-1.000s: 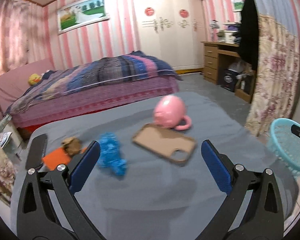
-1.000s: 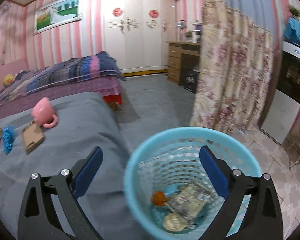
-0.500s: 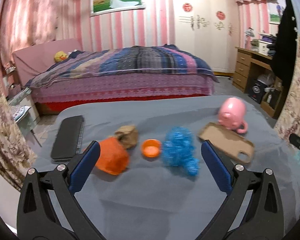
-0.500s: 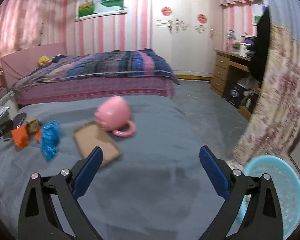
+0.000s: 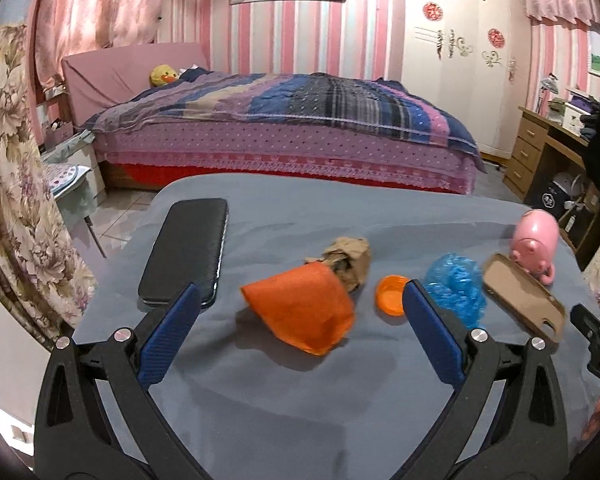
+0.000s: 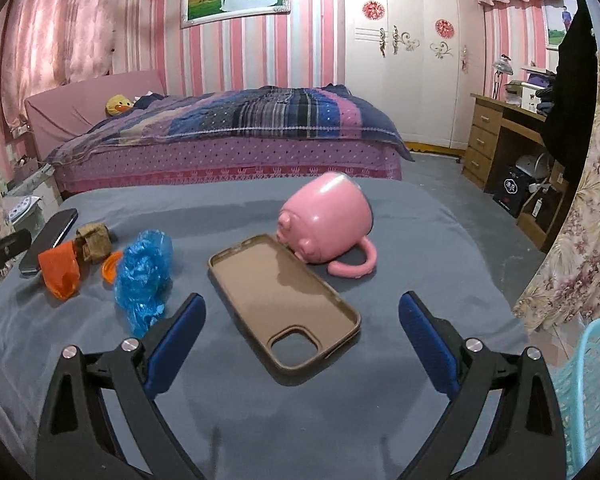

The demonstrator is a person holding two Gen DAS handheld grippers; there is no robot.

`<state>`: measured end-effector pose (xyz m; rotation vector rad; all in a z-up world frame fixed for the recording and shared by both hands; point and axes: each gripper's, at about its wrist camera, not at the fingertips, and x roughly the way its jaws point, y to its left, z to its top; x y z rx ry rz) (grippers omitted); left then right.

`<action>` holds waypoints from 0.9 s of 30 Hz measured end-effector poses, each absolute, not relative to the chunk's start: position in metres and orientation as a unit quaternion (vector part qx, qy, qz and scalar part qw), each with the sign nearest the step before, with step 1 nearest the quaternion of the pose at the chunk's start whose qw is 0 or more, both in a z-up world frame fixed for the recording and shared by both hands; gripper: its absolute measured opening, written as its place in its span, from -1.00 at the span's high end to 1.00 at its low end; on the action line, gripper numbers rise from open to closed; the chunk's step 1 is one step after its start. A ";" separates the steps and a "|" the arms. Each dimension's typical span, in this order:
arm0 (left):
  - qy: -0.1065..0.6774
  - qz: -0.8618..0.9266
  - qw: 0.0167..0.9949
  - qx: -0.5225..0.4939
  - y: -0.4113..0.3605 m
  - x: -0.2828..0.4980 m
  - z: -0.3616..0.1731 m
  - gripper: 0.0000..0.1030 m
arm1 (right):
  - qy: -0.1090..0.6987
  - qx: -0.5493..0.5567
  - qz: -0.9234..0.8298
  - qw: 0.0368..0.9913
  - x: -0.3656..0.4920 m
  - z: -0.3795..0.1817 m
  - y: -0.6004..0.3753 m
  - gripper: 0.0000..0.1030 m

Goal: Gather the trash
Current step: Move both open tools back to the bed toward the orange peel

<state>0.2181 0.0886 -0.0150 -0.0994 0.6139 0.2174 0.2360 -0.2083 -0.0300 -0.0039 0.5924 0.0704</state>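
Note:
On the grey-covered table [image 5: 300, 408] lie an orange wrapper [image 5: 304, 312], a crumpled brown paper [image 5: 348, 260], an orange cap [image 5: 390, 300] and a crumpled blue plastic [image 5: 456, 286]. My left gripper [image 5: 298, 330] is open and empty, with the orange wrapper just ahead between its fingers. My right gripper [image 6: 302, 336] is open and empty, over a brown phone case [image 6: 284, 300]. In the right wrist view the blue plastic [image 6: 144, 276], orange wrapper [image 6: 60, 274] and brown paper [image 6: 94, 242] lie to the left. The light blue basket [image 6: 592, 392] stands at the lower right.
A black phone [image 5: 186, 250] lies at the table's left. A pink pig mug [image 6: 324, 222] lies on its side behind the phone case. A bed [image 5: 284, 120] stands beyond the table, a wooden desk [image 6: 504, 140] at the right and a floral curtain [image 6: 580, 240] near the basket.
My left gripper has swung left from the phone case and mug to the orange wrapper. My right gripper has swung left from above the basket to over the phone case.

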 end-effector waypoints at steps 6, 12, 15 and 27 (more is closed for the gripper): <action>0.296 0.130 0.945 -0.046 0.093 0.224 -0.026 -0.89 | 0.286 -0.006 0.033 0.958 0.238 -0.038 -0.208 -0.90; 0.274 0.147 0.950 -0.031 0.089 0.227 -0.034 -0.89 | 0.279 -0.001 0.033 0.960 0.237 -0.039 -0.210 -0.91; 0.269 0.155 0.950 -0.024 0.086 0.229 -0.038 -0.89 | 0.272 -0.004 0.030 0.962 0.236 -0.040 -0.209 -0.91; 0.308 0.123 0.942 -0.051 0.093 0.237 -0.051 -0.89 | 0.262 -0.005 0.023 0.965 0.232 -0.038 -0.211 -0.91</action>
